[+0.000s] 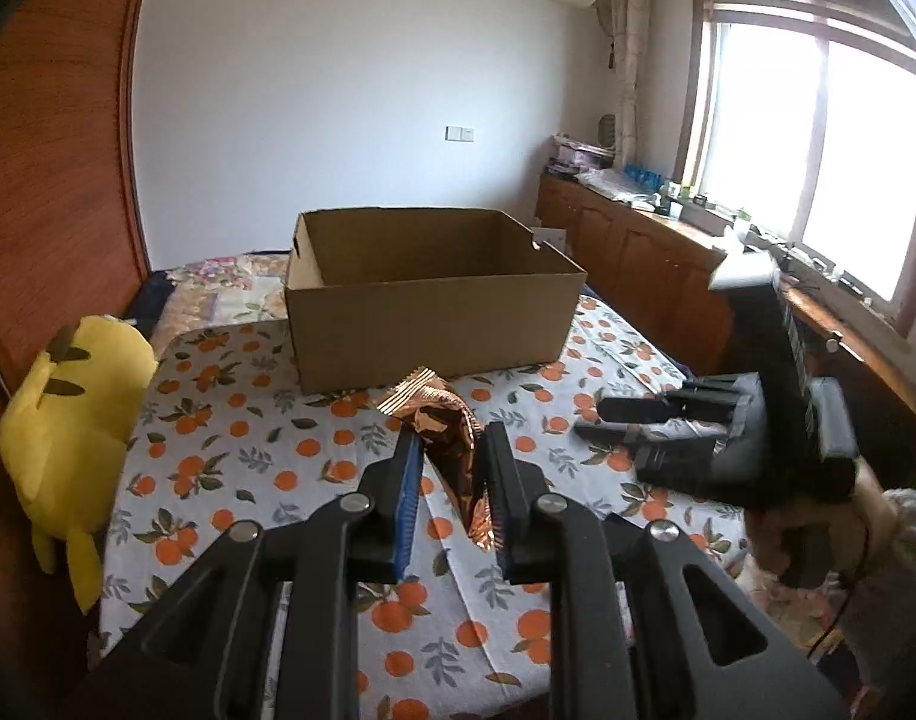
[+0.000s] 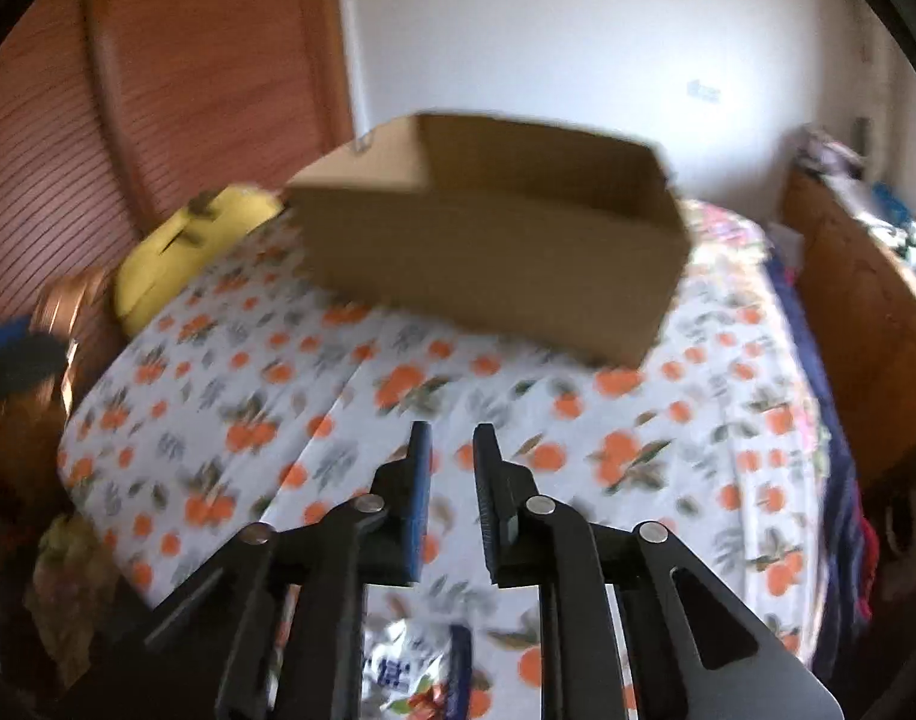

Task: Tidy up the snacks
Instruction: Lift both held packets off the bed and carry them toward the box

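One box (image 1: 434, 324), two snack packets (image 1: 449, 456) (image 2: 398, 672), one plush (image 1: 74, 420).

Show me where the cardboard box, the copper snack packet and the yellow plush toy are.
cardboard box (image 1: 434, 324), left wrist view, front wall.
copper snack packet (image 1: 449, 441), left wrist view, crumpled middle between the fingers.
yellow plush toy (image 1: 74, 420), left wrist view, its body.

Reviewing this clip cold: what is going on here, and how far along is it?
A person with a gripper in each hand is sorting snacks on a bed with an orange-print sheet. The left gripper is shut on a crinkled copper-coloured snack packet, held short of the open cardboard box. The right gripper is open and holds nothing. A blue-and-white packet lies on the sheet beneath it. No snacks show inside the box from here.
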The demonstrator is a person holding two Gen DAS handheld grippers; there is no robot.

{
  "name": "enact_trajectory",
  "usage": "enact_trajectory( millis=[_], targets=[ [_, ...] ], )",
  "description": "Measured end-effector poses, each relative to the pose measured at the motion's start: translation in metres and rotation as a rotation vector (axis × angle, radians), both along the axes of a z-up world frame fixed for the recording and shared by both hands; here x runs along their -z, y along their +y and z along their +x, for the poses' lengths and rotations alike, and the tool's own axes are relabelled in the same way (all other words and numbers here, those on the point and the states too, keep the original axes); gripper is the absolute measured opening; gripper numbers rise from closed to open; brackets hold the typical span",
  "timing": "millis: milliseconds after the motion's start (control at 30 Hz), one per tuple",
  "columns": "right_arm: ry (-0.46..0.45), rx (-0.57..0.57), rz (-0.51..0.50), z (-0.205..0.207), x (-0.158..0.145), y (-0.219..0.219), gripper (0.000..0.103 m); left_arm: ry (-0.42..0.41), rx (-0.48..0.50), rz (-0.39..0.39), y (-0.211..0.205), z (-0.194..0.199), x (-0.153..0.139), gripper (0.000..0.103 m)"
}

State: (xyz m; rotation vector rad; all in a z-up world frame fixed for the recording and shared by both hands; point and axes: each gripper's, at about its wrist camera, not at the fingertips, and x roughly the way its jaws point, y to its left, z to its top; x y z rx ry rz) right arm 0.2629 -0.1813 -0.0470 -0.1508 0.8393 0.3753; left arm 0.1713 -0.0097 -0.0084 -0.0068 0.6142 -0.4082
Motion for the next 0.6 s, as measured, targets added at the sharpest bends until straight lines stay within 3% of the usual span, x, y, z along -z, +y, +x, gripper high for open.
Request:
enact_trajectory(
  millis=[33, 67, 167, 467, 600],
  targets=[
    [0.005, -0.018, -0.017, -0.005, 0.007, 0.003, 0.050, 0.006, 0.003, -0.007, 0.000, -0.001, 0.001, 0.019],
    [0.010, -0.022, -0.039, -0.009, 0.013, 0.005, 0.052, 0.010, 0.005, -0.015, 0.000, -0.003, 0.002, 0.019],
    [0.065, -0.044, -0.027, -0.028, 0.031, 0.001, 0.052, 0.009, 0.007, -0.028, 0.001, -0.012, 0.007, 0.019],
    [0.081, 0.024, 0.015, -0.073, 0.056, -0.018, 0.075, 0.035, 0.021, -0.027, -0.004, -0.027, 0.020, 0.019],
    [0.090, 0.058, 0.032, -0.077, 0.072, -0.021, 0.077, 0.033, 0.029, -0.017, -0.009, -0.034, 0.021, 0.019]
  ],
)
